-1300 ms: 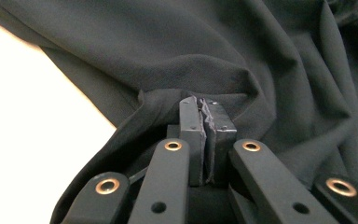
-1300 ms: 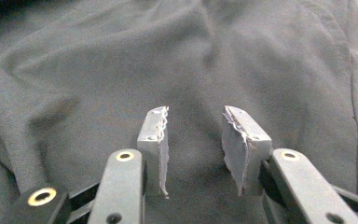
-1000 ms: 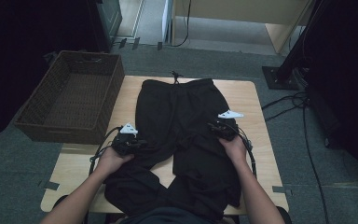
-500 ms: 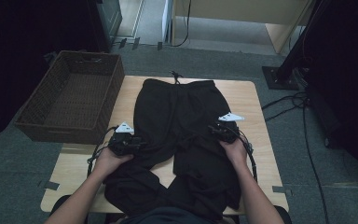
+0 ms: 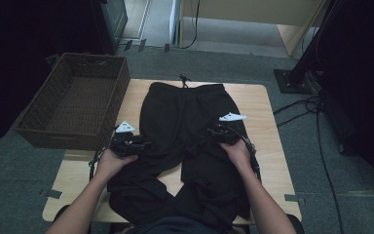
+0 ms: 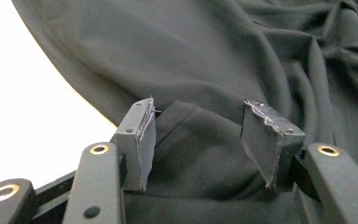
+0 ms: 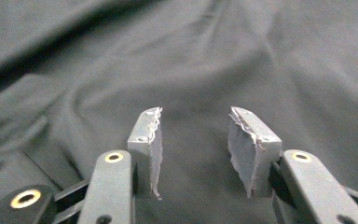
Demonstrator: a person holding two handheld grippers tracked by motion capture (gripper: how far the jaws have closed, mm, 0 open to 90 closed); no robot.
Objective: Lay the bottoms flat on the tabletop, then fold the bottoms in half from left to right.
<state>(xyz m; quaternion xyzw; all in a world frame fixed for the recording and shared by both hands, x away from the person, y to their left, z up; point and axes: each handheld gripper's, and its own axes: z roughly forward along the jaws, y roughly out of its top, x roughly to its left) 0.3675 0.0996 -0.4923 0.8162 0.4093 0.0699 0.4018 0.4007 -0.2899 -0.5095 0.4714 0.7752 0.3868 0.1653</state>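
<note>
Black trousers [image 5: 185, 107] lie flat on the wooden table [image 5: 258, 102], waistband and drawstring at the far side, legs hanging towards the person. My left gripper [image 5: 143, 144] sits at the trousers' left edge. Its jaws have just been opening and stand open in the left gripper view [image 6: 198, 112], with a fold of the black cloth [image 6: 205, 154] loose between the pads. My right gripper [image 5: 212, 131] rests over the right leg. Its jaws have also just been opening and stand open [image 7: 193, 116], hovering over the cloth [image 7: 214, 46] with nothing gripped.
A brown wicker basket [image 5: 73, 105] stands against the table's left edge. Cables [image 5: 316, 107] and a black stand base [image 5: 292, 80] lie on the carpet at the right. The person's forearms come in from the bottom, one on each side of the trousers.
The left gripper's jaws have opened and let go of the trousers' edge. The right gripper has edged a little to the left over the cloth, its jaws slightly wider.
</note>
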